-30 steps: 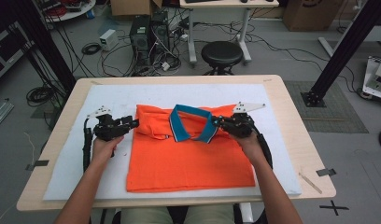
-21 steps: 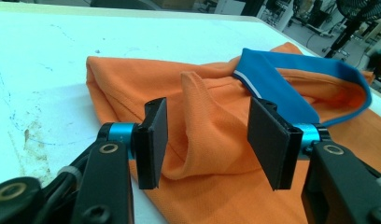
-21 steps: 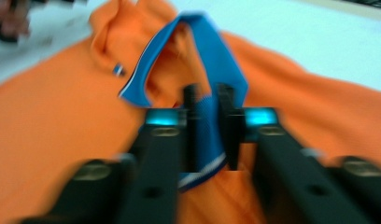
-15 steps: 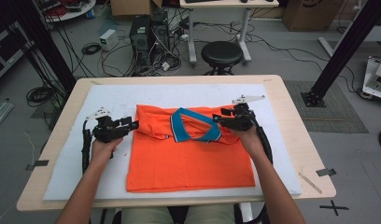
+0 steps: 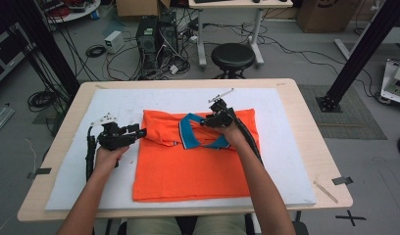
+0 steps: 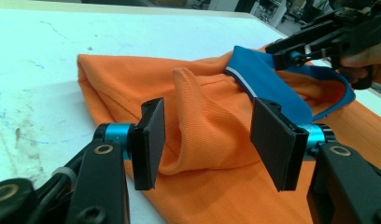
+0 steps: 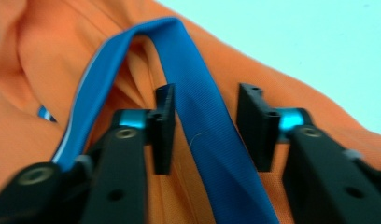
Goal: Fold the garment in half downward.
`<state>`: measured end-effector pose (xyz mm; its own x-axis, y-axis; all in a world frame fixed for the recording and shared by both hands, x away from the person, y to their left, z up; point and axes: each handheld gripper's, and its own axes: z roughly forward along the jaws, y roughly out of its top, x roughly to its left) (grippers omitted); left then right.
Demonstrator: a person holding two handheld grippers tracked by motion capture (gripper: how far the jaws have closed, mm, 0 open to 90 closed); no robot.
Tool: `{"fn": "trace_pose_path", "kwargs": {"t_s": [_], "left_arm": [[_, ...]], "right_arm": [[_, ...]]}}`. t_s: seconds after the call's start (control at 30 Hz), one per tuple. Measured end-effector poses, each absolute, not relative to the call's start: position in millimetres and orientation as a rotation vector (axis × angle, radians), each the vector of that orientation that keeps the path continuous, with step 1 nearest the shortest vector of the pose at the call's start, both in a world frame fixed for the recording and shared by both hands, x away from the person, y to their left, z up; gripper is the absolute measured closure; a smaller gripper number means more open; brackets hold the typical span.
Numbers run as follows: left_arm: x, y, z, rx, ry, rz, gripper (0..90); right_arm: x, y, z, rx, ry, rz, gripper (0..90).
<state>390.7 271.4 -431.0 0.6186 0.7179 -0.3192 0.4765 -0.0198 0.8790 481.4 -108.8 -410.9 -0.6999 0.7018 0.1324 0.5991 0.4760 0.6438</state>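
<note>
Orange polo shirt (image 5: 188, 161) lying flat on the white-covered worktop (image 5: 296, 161): soft, light knit that bunches readily. The left claw (image 6: 205, 140) stands spread about a raised fold at the shirt's left shoulder. The right claw (image 7: 205, 128), its jaws just closing but not yet pinching, straddles the firmer blue collar (image 7: 198, 116), the better hold.

One orange shirt (image 5: 188, 166) lies on one white mat (image 5: 296, 161), which covers one wooden table (image 5: 311, 127). Two grippers work at it, the left gripper (image 5: 139, 132) and the right gripper (image 5: 204, 122), one in each of a person's two hands. Behind the table stand one black stool (image 5: 232, 55) and two computer towers (image 5: 156, 36).
</note>
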Motion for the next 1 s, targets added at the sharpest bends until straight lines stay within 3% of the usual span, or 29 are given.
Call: {"fn": "trace_pose_path", "kwargs": {"t_s": [0.07, 0.1, 0.43, 1.0], "left_arm": [[390.0, 271.1, -430.5, 1.669, 0.999, 0.252, 42.8], [389.7, 271.3, -430.3, 1.672, 0.999, 0.252, 42.6], [378.6, 281.1, -427.9, 1.625, 1.034, 0.273, 40.0], [340.8, 285.7, -425.4, 1.612, 1.035, 0.288, 40.0]], "right_arm": [[479.7, -110.3, -409.0, 1.1, 2.577, 1.032, 86.5], [477.6, -111.7, -406.4, 1.095, 2.568, 1.058, 87.6], [434.8, -112.5, -386.3, 0.825, 2.555, 1.3, 88.9], [357.5, -107.8, -407.0, 0.533, 2.678, 1.279, 88.8]]}}
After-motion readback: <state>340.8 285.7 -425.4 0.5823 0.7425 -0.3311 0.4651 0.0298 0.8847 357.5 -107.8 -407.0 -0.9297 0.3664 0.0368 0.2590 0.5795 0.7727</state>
